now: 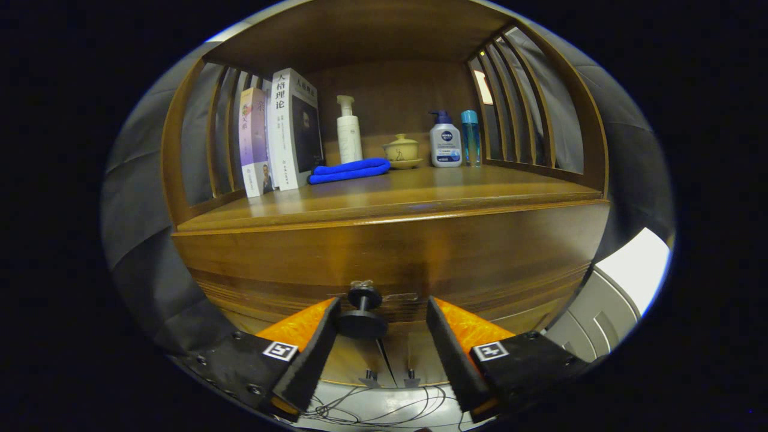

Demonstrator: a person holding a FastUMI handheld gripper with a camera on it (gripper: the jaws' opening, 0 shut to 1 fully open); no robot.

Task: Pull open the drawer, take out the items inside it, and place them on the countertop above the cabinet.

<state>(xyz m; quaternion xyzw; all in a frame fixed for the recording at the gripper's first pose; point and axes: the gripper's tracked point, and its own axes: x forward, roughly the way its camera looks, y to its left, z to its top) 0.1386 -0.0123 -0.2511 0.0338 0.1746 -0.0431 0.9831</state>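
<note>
A wooden cabinet stands right in front of me, its drawer front (420, 258) closed under the countertop (390, 198). A dark round knob (363, 312) sticks out of the drawer front. My gripper (383, 312) is open, with the knob between the fingers, close against the left fingertip (327, 318) and well apart from the right one. The inside of the drawer is hidden.
On the countertop stand upright books (282, 135), a white pump bottle (348, 132), a folded blue cloth (349, 170), a small lidded cup (401, 150), a lotion bottle (445, 144) and a slim blue bottle (471, 137). Slatted wooden sides enclose the shelf. Cables (372, 408) lie on the floor below.
</note>
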